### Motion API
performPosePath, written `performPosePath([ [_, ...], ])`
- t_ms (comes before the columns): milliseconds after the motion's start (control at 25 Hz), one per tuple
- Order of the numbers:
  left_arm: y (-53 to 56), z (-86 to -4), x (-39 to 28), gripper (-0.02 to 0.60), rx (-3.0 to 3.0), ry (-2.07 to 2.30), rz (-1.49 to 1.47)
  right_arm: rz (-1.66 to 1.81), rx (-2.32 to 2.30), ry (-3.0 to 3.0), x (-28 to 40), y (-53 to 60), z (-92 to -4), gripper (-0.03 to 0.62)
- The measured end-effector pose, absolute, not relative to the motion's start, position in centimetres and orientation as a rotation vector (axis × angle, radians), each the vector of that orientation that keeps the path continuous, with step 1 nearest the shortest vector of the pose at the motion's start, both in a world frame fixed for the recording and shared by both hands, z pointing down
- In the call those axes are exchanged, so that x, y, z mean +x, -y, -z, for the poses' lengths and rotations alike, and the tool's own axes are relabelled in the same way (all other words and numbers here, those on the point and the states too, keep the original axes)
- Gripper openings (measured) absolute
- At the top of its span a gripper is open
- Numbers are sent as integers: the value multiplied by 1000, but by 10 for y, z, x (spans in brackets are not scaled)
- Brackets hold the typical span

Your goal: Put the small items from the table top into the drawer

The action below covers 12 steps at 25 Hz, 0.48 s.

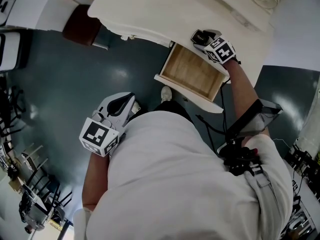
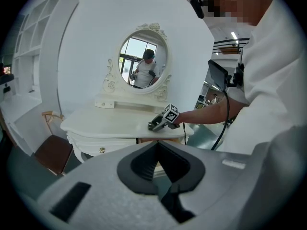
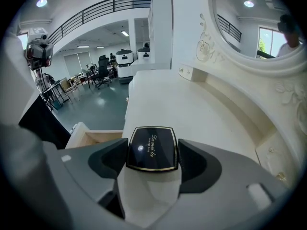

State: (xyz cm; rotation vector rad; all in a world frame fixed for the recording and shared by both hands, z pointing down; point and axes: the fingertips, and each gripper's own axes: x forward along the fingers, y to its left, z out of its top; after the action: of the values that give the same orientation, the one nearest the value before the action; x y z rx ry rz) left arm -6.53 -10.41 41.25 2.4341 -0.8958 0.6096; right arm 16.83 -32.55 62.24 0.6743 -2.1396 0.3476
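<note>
Only close-up: compact (image 3: 152, 148) between fingers (image 3: 196, 164)

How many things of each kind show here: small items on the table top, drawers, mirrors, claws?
Compact: 1, black, gripped
Drawer: 1, open, nothing in it
Mirror: 1
Claws: 2, the left claw shut on nothing, the right claw on the compact
Total: 5

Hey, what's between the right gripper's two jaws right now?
A black compact, lying on the white table top, with the pads close against both its sides. The right gripper view shows it.
</note>
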Motion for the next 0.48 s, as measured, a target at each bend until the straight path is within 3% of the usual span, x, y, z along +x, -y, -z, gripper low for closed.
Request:
performPosePath([
  [480,95,-415,-53,2,2469,786,-618,-328,645,2145,161,277,-612,328],
])
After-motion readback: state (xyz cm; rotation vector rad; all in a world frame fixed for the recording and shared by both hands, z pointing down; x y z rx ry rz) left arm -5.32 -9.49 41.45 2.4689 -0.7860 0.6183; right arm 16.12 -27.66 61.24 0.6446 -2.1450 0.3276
